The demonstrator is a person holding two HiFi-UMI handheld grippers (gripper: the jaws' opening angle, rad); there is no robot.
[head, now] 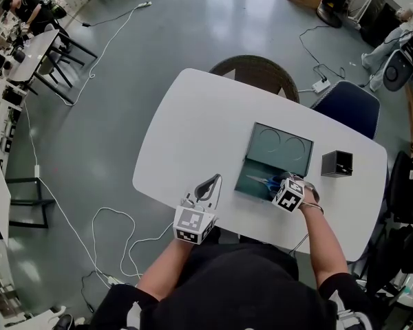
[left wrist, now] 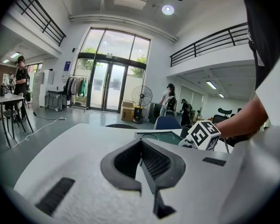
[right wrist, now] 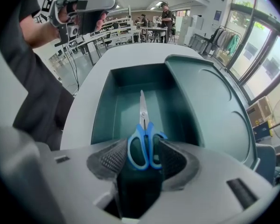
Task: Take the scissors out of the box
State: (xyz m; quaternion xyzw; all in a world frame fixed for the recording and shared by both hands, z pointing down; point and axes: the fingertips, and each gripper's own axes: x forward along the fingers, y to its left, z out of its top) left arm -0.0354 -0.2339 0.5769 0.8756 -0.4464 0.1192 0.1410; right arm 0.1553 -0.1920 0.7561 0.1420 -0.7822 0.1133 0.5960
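- Scissors (right wrist: 143, 125): steel blades, blue plastic loop handles, lying flat inside the teal moulded box (right wrist: 105, 101), lid open.
- Right tool (right wrist: 142, 158): ribbed dark pads clamped on both handle loops.
- Left tool (left wrist: 141, 158): closed, empty, above the smooth white counter (head: 193, 129).
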